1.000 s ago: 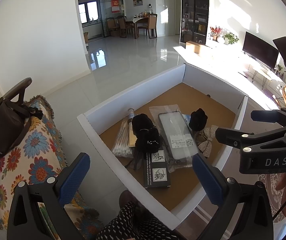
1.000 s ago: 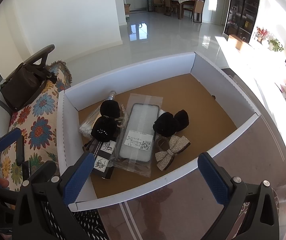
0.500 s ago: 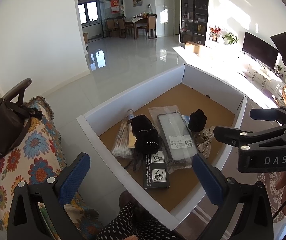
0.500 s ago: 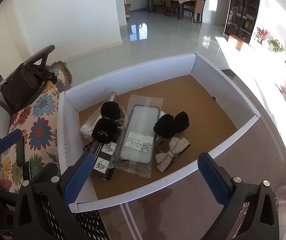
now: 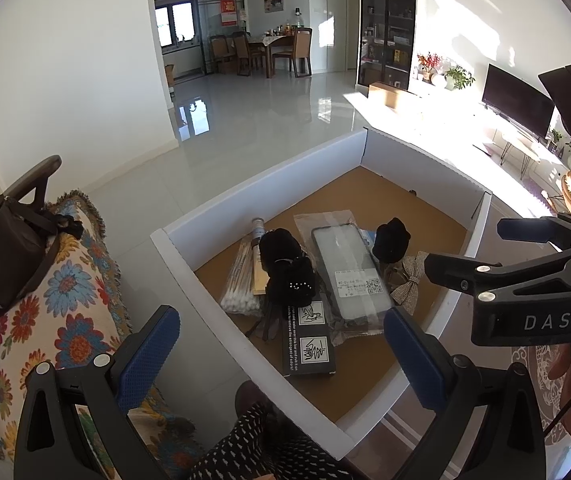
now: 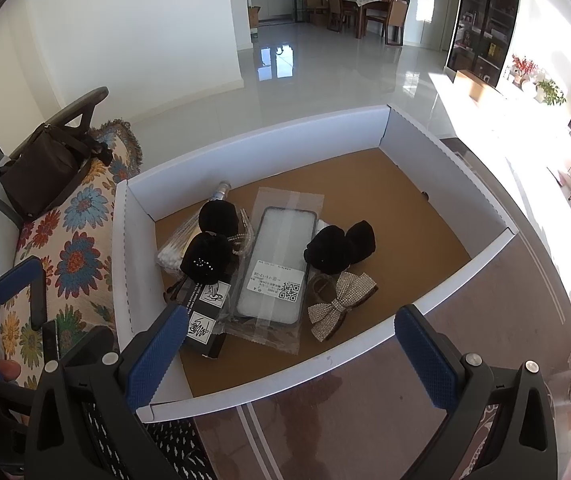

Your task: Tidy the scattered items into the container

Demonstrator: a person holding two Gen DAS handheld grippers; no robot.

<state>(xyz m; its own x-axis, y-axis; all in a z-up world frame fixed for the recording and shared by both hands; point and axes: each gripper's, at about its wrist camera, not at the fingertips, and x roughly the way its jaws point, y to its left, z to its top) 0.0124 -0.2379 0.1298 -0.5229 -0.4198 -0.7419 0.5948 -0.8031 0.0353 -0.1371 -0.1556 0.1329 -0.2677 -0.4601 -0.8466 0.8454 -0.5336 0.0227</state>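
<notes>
Scattered items are seen from the left wrist view already gathered at one end of the white container [image 5: 213,216]: a cotton swab pack [image 5: 241,284], a black box [image 5: 307,340], a bagged phone case [image 5: 349,272], black hair pieces [image 5: 281,248] and a rhinestone bow [image 5: 407,284], presumably laid together to leave the rest of the cardboard floor free. The left gripper [image 5: 281,364] is held above the near wall, jaws spread wide and grasping nothing; the pile lies ahead of them, apart. From the right wrist view, the right gripper [image 6: 291,354] is likewise held released and empty over the near rim, the bow [image 6: 341,300] and phone case [image 6: 275,268] lying just beyond and between its jaws, untouched. The task is judged essentially done.
</notes>
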